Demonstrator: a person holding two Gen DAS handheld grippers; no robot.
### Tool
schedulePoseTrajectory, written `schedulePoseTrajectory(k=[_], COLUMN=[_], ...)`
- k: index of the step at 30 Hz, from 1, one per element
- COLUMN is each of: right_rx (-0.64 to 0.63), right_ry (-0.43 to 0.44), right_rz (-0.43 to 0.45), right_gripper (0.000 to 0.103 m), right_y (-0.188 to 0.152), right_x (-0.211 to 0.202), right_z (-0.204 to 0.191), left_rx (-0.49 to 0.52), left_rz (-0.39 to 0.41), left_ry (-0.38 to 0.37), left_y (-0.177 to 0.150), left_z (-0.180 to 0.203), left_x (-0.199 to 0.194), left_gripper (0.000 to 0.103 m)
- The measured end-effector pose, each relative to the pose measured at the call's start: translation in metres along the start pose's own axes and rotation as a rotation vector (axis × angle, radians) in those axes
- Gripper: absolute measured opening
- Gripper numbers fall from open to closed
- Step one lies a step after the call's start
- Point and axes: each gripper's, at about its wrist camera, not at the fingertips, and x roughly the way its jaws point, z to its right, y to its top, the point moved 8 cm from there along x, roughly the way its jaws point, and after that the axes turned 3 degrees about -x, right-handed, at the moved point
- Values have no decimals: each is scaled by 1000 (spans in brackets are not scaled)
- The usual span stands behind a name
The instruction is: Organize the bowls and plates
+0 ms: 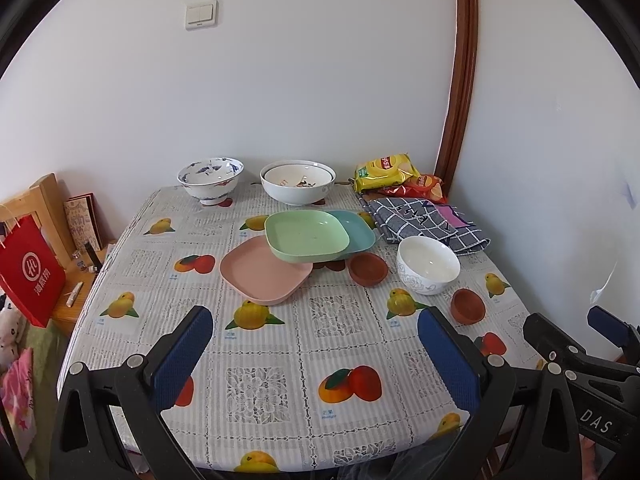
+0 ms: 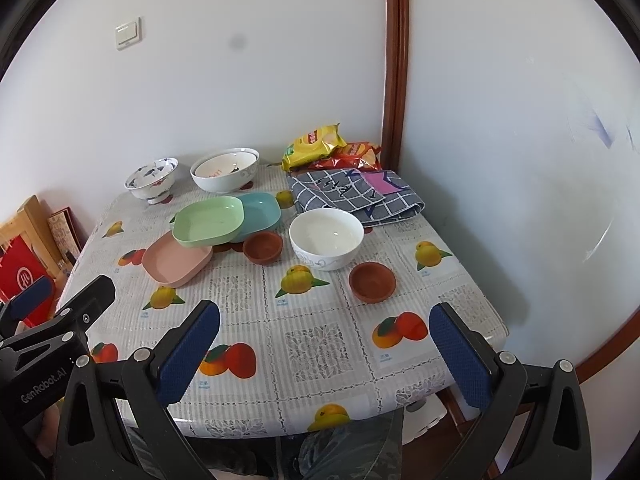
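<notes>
While both tools, left tool point(image 1: 316, 344) and right tool point(image 2: 326, 340), gape empty, the green plate point(image 1: 306, 236) lies well beyond them.

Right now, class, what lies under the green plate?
The green plate rests tilted across a pink plate and a teal plate. Its body hides their overlapped parts and the tablecloth beneath.

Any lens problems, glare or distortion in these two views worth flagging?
Left wrist view: strong fisheye bend, door frame curves, dark corners; sharp focus, soft daylight. Right wrist view: same bend, plus a grey smudge on the wall that looks like lens dirt, and sheen on the white bowl. Both grippers cast no hard shadows.
</notes>
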Motion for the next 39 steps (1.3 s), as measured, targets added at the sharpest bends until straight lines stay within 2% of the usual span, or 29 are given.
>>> schedulePoseTrajectory(k=[39], right_rx=[22], right_ry=[4], right_rz=[9], right_gripper=[103], right_y=[1], right_x=[-2], right_z=[3], left_rx=[2], left_rz=[2], left_ry=[6], left_y=[0], left_z=[-2], left_x=[-2], left_gripper=[103])
